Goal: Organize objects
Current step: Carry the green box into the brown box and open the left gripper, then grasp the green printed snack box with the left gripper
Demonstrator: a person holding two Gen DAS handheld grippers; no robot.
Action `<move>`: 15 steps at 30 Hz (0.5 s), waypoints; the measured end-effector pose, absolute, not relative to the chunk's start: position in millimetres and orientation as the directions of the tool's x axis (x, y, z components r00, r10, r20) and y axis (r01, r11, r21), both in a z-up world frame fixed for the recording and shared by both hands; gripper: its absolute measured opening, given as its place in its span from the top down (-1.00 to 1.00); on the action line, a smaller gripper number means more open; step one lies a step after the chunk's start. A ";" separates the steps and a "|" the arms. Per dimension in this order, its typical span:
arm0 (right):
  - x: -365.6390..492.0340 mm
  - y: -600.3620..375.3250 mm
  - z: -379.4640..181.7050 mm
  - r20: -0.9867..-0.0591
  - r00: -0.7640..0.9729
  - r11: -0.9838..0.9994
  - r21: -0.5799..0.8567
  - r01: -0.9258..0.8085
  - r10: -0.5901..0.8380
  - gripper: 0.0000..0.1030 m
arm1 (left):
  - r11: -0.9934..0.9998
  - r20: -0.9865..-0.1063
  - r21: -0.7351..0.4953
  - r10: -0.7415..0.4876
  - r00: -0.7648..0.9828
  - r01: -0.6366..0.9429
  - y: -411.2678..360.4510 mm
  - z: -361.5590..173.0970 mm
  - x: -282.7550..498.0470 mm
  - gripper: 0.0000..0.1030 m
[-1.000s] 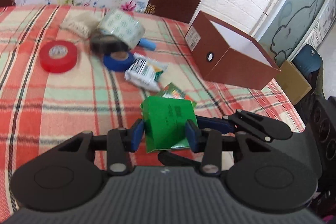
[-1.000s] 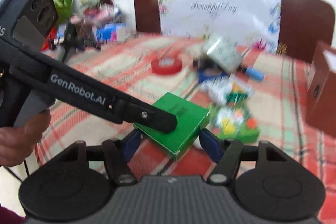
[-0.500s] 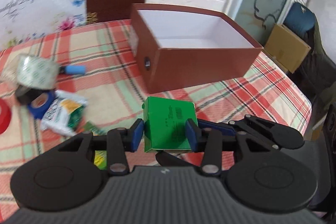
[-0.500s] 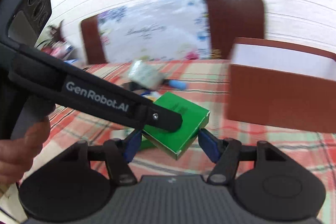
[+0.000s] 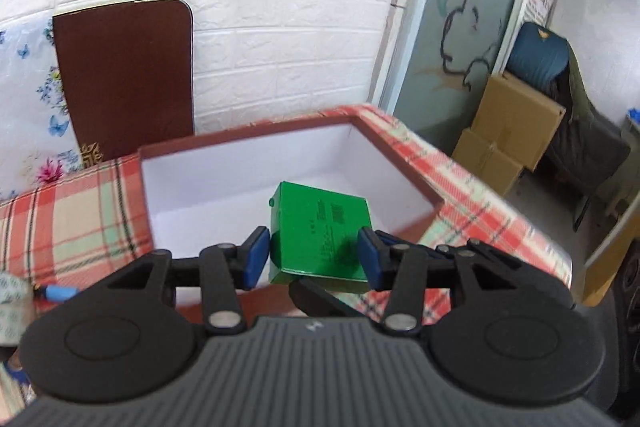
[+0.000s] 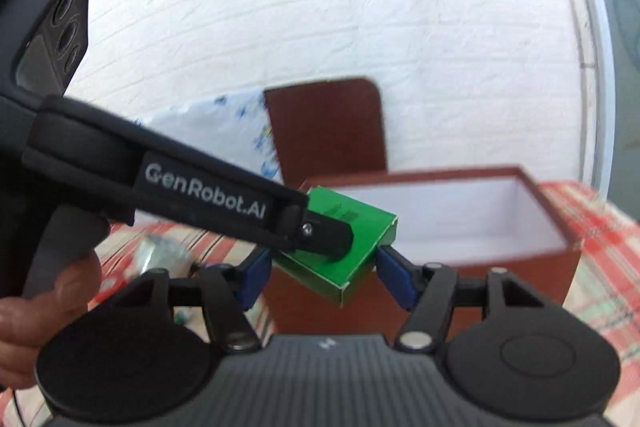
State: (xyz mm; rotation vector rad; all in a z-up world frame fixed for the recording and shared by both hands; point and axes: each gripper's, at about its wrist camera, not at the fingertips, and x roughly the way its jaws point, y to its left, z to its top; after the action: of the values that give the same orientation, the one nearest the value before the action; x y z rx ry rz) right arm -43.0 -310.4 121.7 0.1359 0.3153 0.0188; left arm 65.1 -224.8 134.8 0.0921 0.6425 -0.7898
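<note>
A green carton is held between both grippers, above the near edge of an open brown box with a white inside. My left gripper is shut on the carton, its blue pads on the carton's two sides. My right gripper is shut on the same green carton from another side. The left gripper's body crosses the right wrist view and covers part of the carton. The brown box stands just behind the carton there.
The plaid tablecloth runs around the box. A brown chair back stands against the white brick wall. A blue pen and a tape roll lie at the left edge. Cardboard boxes stand on the floor at right.
Both grippers have carried the green carton from above the cluttered tabletop up and over to the open brown box. The grip on the carton has not changed.
</note>
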 end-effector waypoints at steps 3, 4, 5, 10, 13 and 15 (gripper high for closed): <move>-22.9 -325.2 120.6 -0.296 0.955 0.992 0.122 0.026 0.011 -0.17 | 0.716 -0.566 -0.169 -0.633 0.529 0.677 -241.1 131.9 85.5 0.02; -12.3 -328.3 118.3 -0.300 0.954 0.993 0.116 0.033 0.003 -0.17 | 0.722 -0.570 -0.167 -0.627 0.532 0.672 -246.3 128.4 92.3 0.02; -3.5 -331.8 115.2 -0.310 0.951 0.993 0.111 0.039 -0.003 -0.17 | 0.729 -0.575 -0.164 -0.618 0.536 0.665 -252.1 125.0 97.0 -0.01; 20.1 -338.7 92.8 -0.355 0.930 0.991 0.053 0.119 -0.092 -0.39 | 0.783 -0.642 -0.115 -0.528 0.556 0.611 -258.5 98.1 108.7 -0.22; 0.2 -342.4 90.3 -0.332 0.942 0.985 0.142 0.103 -0.050 -0.39 | 0.774 -0.606 -0.118 -0.552 0.572 0.622 -237.5 107.2 99.3 -0.21; -18.2 -333.8 90.7 -0.292 0.956 0.984 0.163 0.074 -0.024 -0.39 | 0.782 -0.578 -0.083 -0.543 0.609 0.618 -219.4 117.2 86.7 -0.20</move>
State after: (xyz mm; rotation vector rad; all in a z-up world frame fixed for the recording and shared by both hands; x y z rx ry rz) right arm -18.2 -333.8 90.7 0.1732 0.2934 -0.0502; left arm 86.7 -219.4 117.2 0.1294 0.6229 -0.6720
